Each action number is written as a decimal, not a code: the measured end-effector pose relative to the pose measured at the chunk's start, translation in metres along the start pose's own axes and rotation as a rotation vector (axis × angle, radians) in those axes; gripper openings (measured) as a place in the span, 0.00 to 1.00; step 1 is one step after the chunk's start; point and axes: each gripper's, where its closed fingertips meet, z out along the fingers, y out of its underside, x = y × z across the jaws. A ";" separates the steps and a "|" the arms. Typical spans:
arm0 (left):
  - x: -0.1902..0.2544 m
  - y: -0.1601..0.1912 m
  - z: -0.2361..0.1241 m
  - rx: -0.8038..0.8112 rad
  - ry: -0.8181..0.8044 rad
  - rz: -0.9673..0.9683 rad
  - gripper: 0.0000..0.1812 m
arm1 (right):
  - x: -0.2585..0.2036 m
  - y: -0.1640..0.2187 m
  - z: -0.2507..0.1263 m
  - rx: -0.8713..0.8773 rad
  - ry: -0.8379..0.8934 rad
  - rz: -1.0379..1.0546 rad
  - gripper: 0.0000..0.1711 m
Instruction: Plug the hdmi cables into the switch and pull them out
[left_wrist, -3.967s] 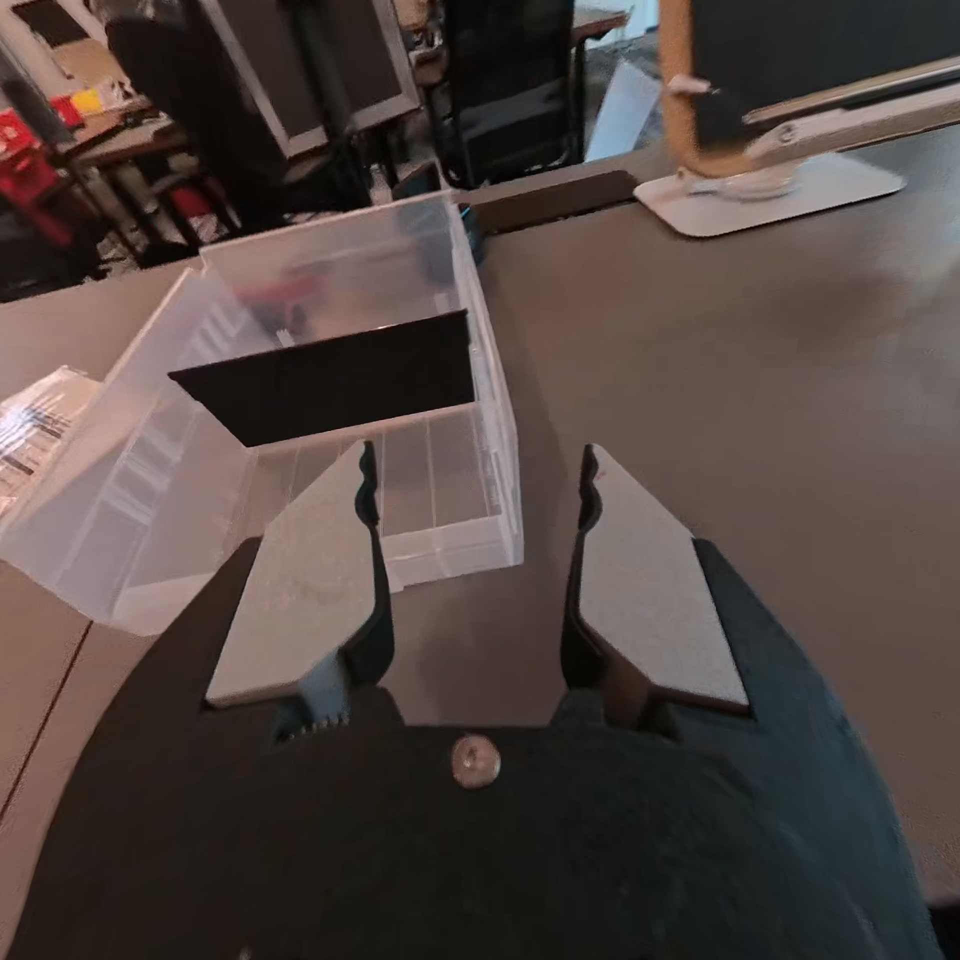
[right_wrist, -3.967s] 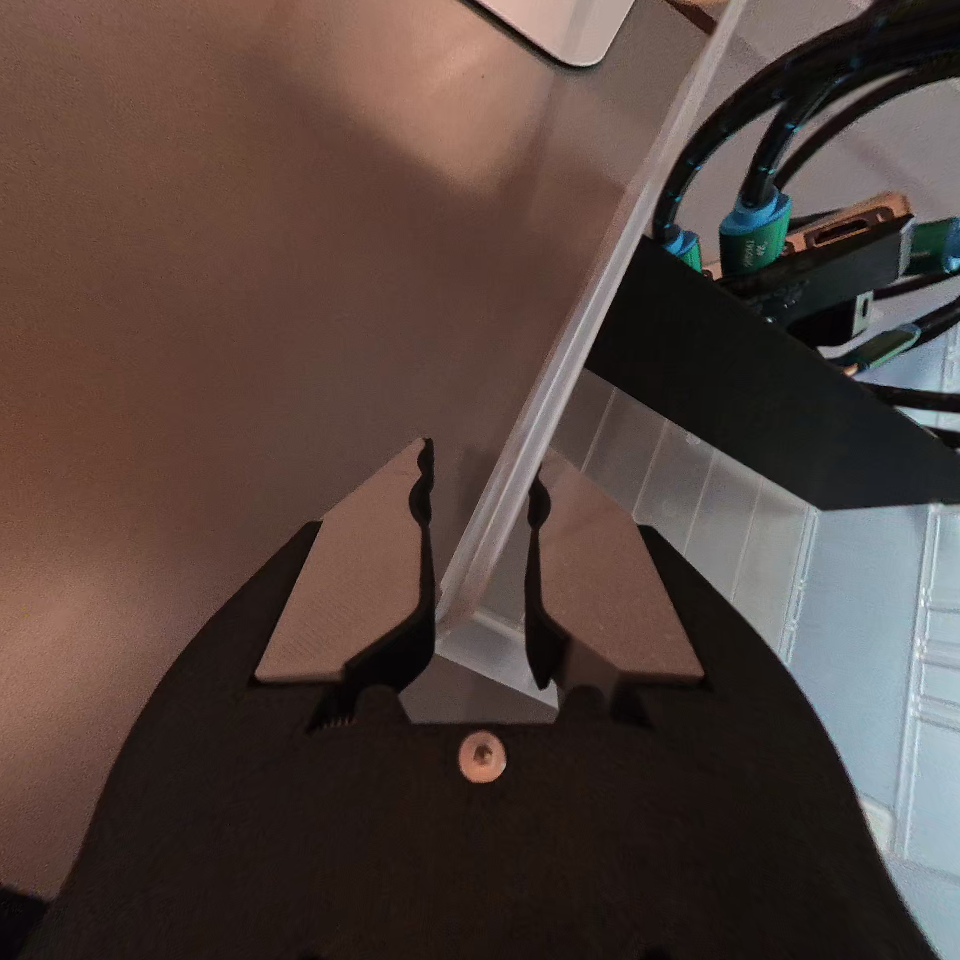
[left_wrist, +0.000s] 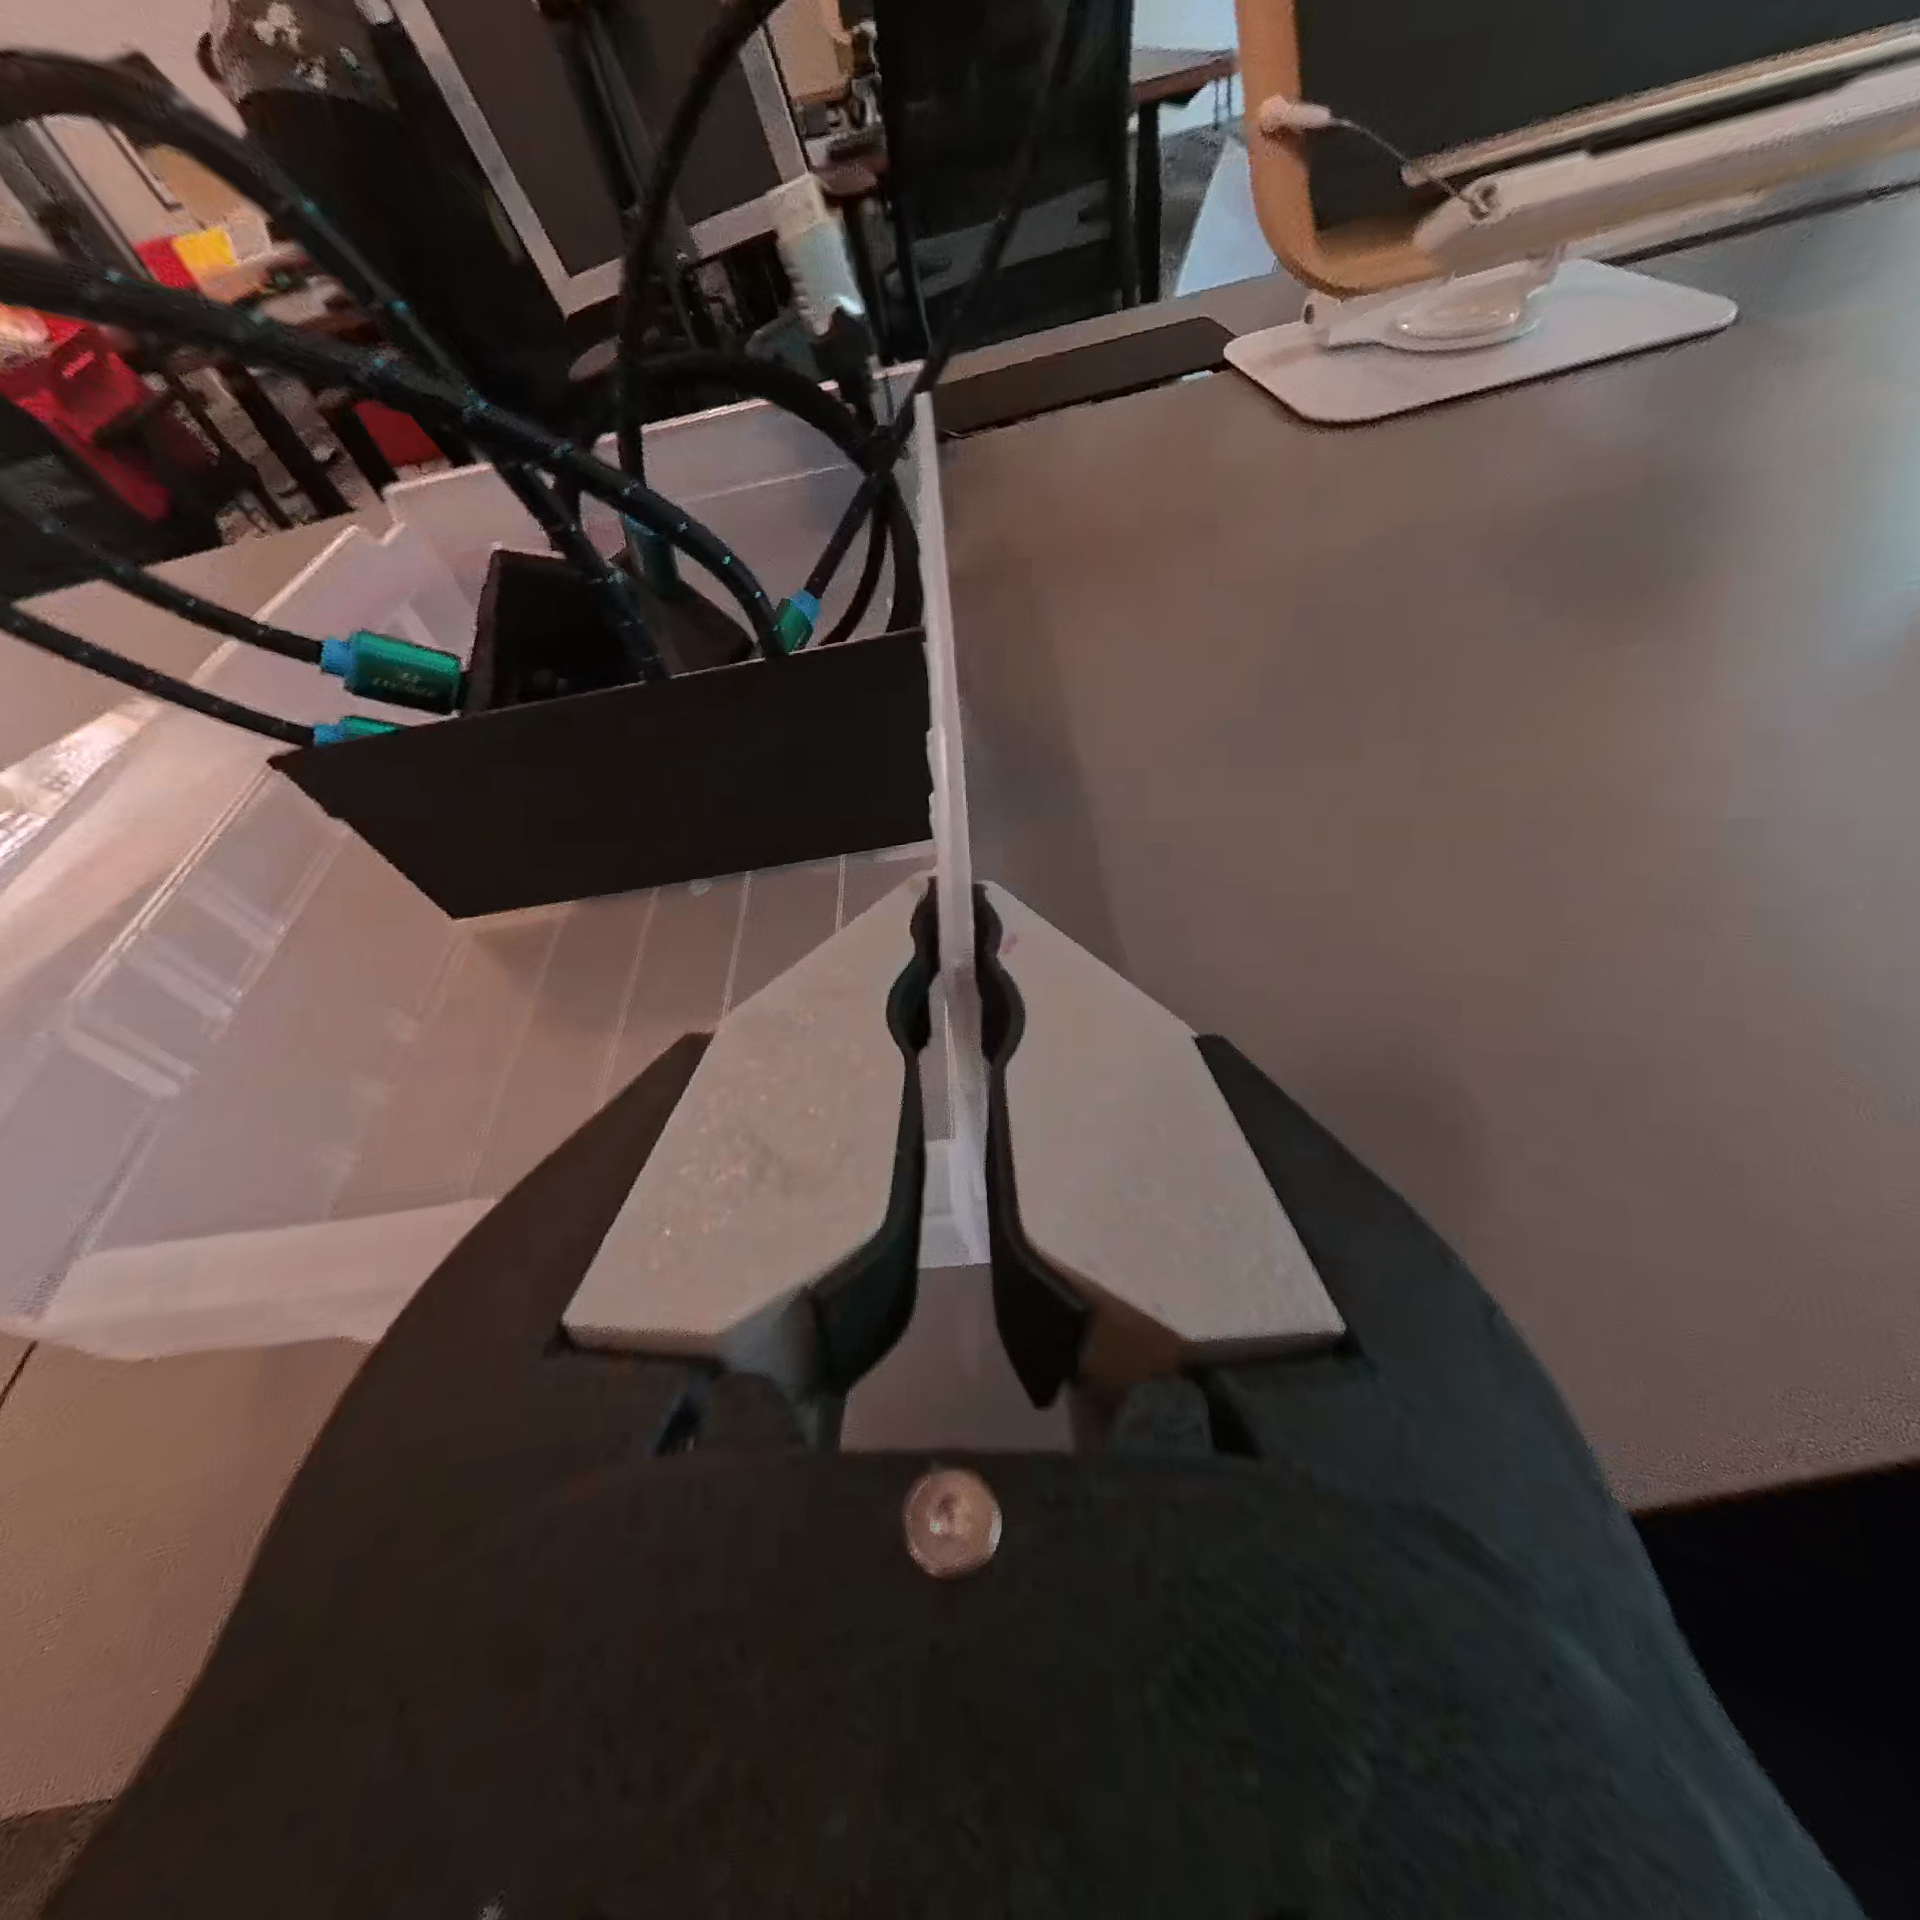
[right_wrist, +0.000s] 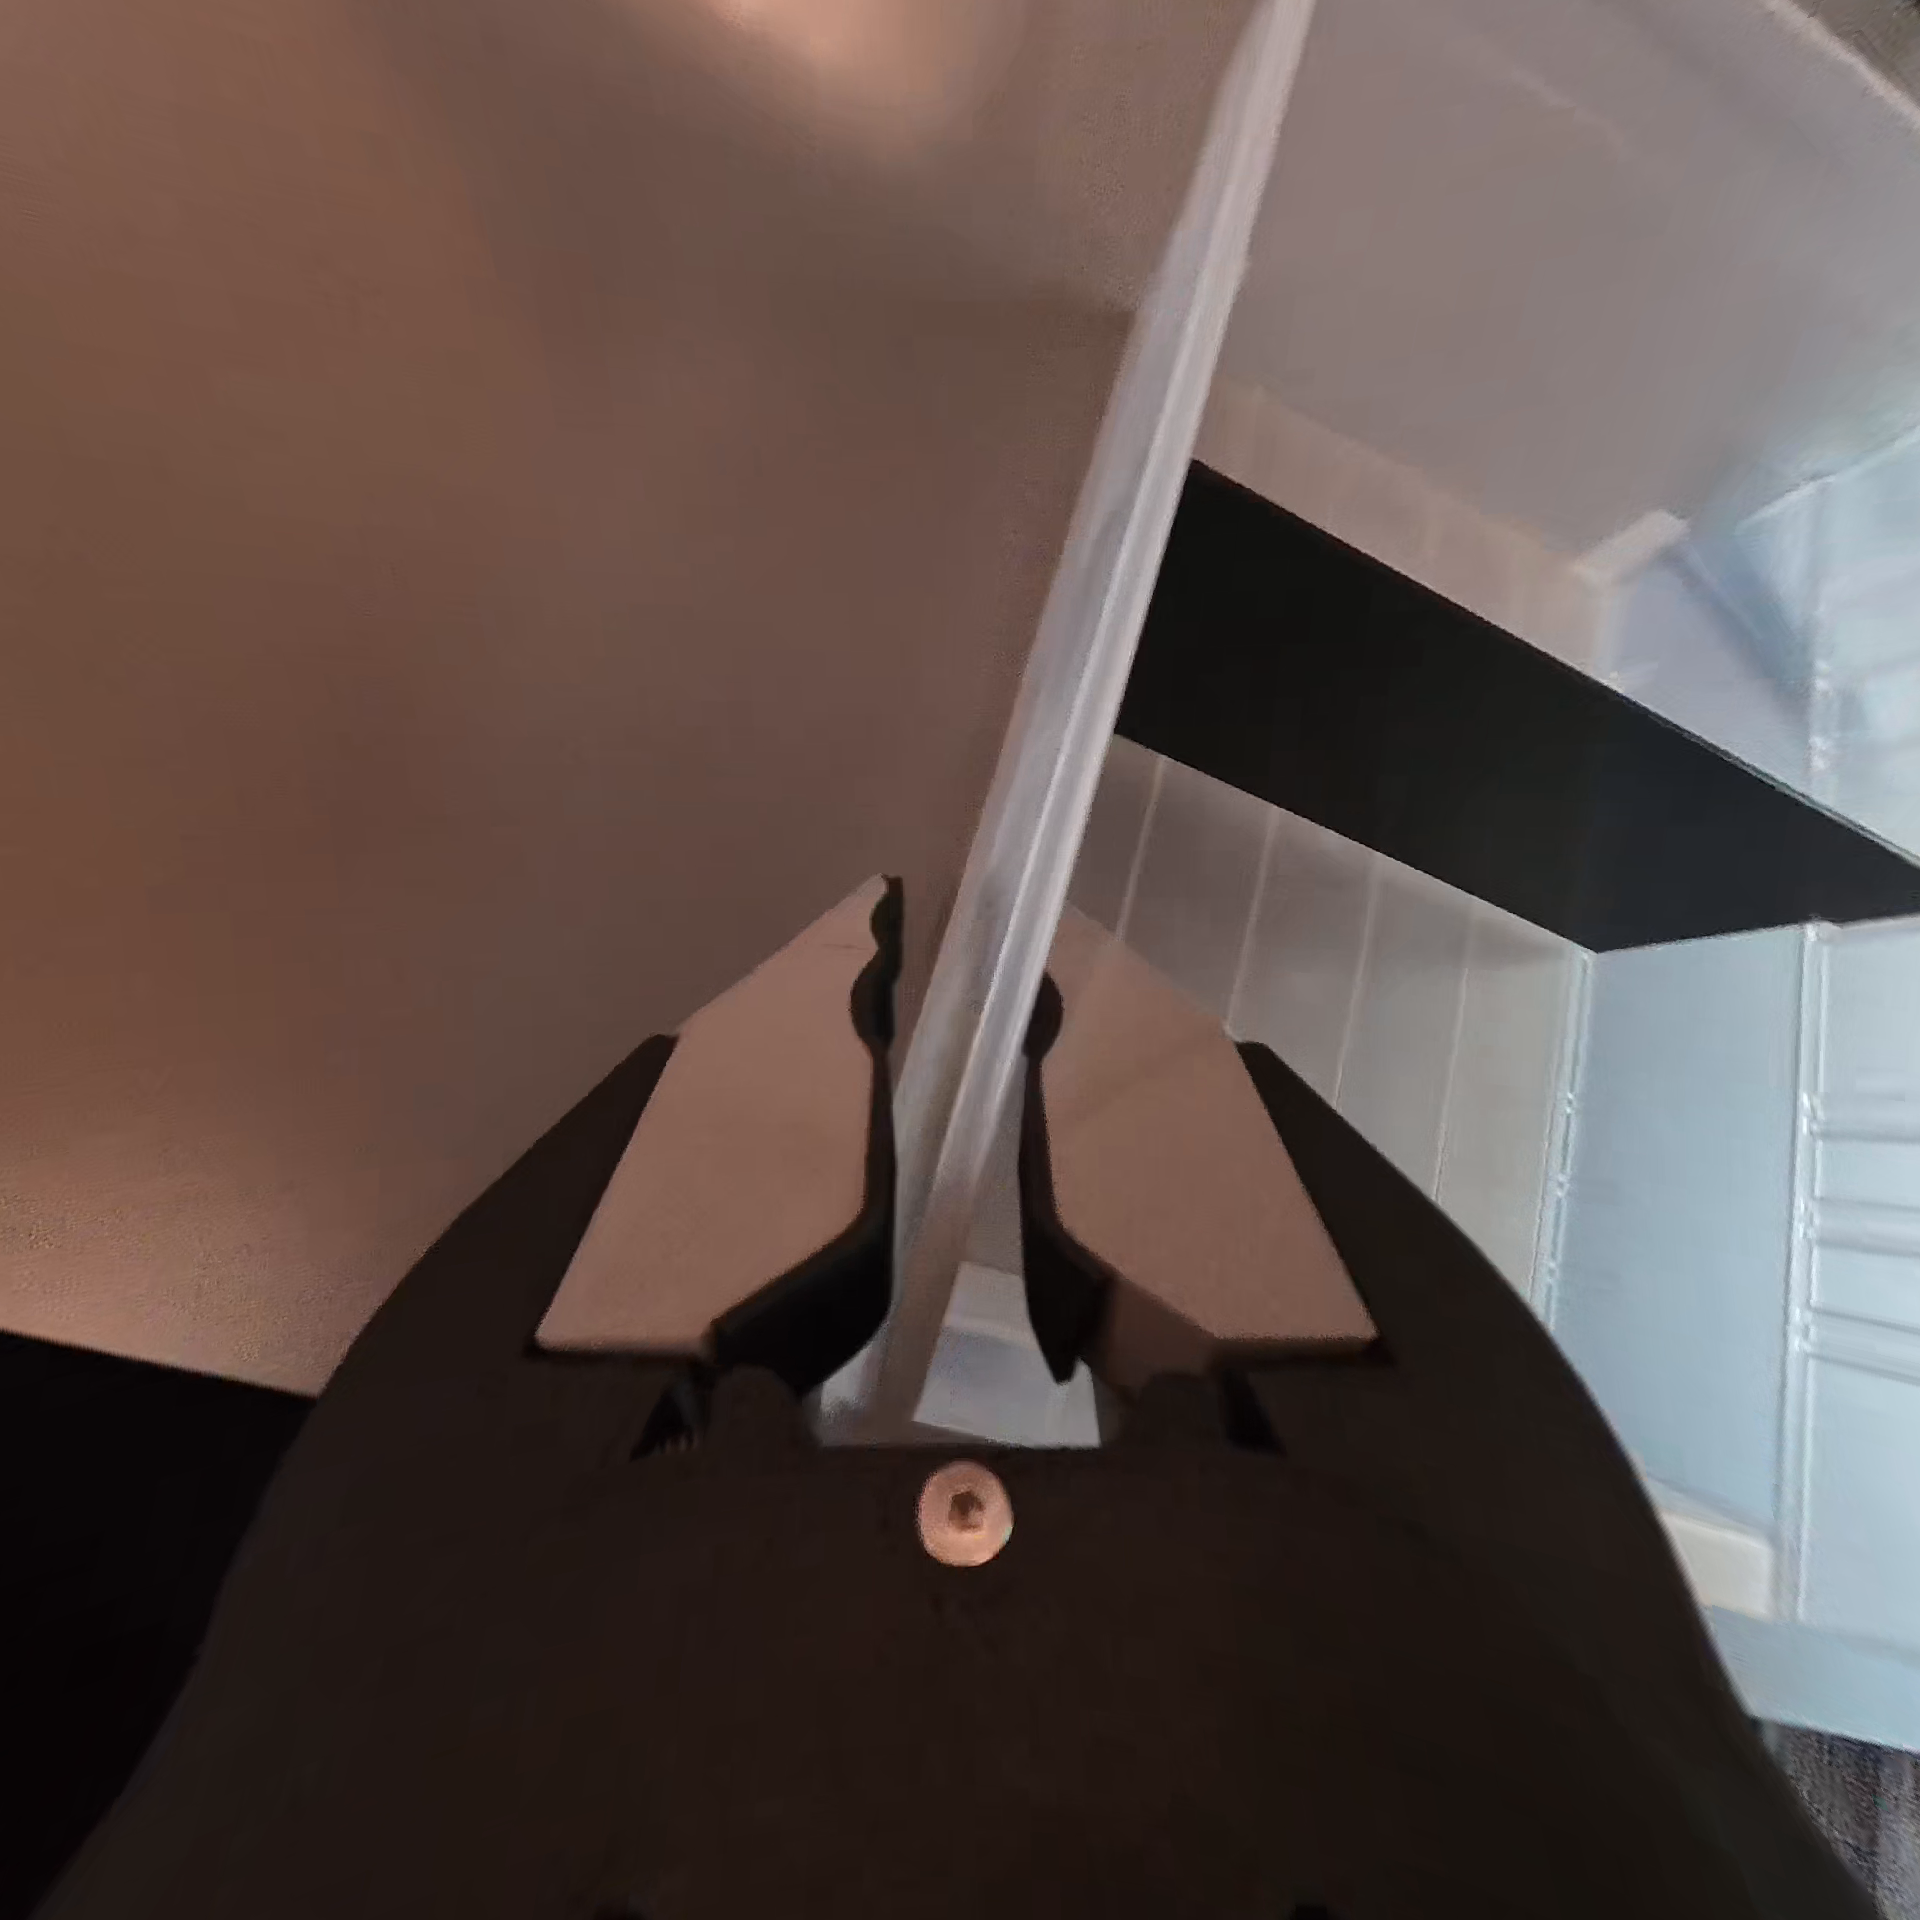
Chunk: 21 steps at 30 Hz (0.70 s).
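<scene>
**Both grippers clamp the bin wall, cables not touched**

Left gripper (left_wrist: 958, 940) has its jaws pinched on the clear bin (left_wrist: 951, 665) wall; right gripper (right_wrist: 961, 997) straddles it too, looks clamped. Beyond sits the switch (left_wrist: 540, 644), green-ended hdmi cables (left_wrist: 400, 670) at it. Probably bracing; next, one gripper must release and grab a plug.

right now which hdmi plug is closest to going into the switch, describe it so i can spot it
Find the clear plastic bin on the grey table. Behind its black divider sits the switch. The green plug nearest its left face lies level, above a half-hidden one.
</scene>
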 end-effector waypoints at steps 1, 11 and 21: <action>0.004 0.000 -0.001 -0.017 0.014 0.026 0.04 | -0.001 -0.005 0.000 -0.009 -0.013 -0.002 0.14; -0.008 -0.066 -0.086 0.029 0.343 0.019 0.17 | -0.075 -0.074 -0.094 0.173 -0.142 -0.241 0.39; -0.094 -0.148 0.021 -0.196 0.205 0.173 0.23 | -0.245 -0.185 0.028 0.309 -0.616 -0.410 0.32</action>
